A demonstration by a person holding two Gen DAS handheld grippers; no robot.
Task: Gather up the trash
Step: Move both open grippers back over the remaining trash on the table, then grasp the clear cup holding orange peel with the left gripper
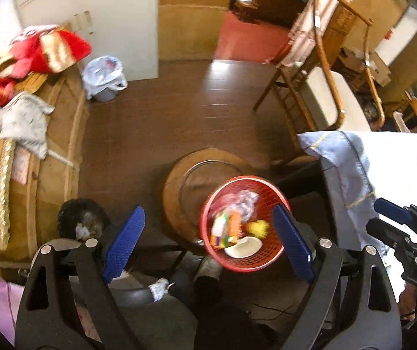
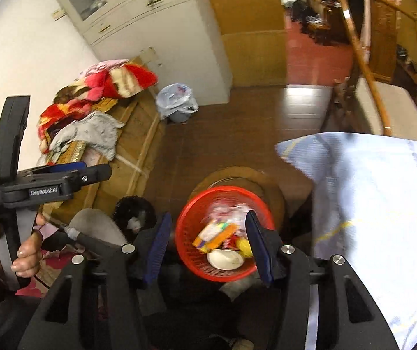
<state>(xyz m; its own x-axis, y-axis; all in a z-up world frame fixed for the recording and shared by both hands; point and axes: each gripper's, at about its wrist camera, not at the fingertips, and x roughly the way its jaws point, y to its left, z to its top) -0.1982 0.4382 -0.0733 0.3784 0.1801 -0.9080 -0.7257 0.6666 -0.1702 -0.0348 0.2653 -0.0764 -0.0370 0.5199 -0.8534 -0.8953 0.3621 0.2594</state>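
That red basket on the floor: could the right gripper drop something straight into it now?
Probably yes: the right gripper hangs open above the red basket, whose top is uncovered, with nothing between them.

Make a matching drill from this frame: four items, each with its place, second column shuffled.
Items:
1. red mesh plastic basket
2. white paper bowl
3. grey bin lined with a white plastic bag
4. red patterned blanket

Places:
A. on the floor by the white cabinet
B. heaped on the wooden bench at the wall
C. inside the basket, among wrappers
D. in front of the round wooden stool

Pairs: 1-D, 2-C, 3-A, 4-B
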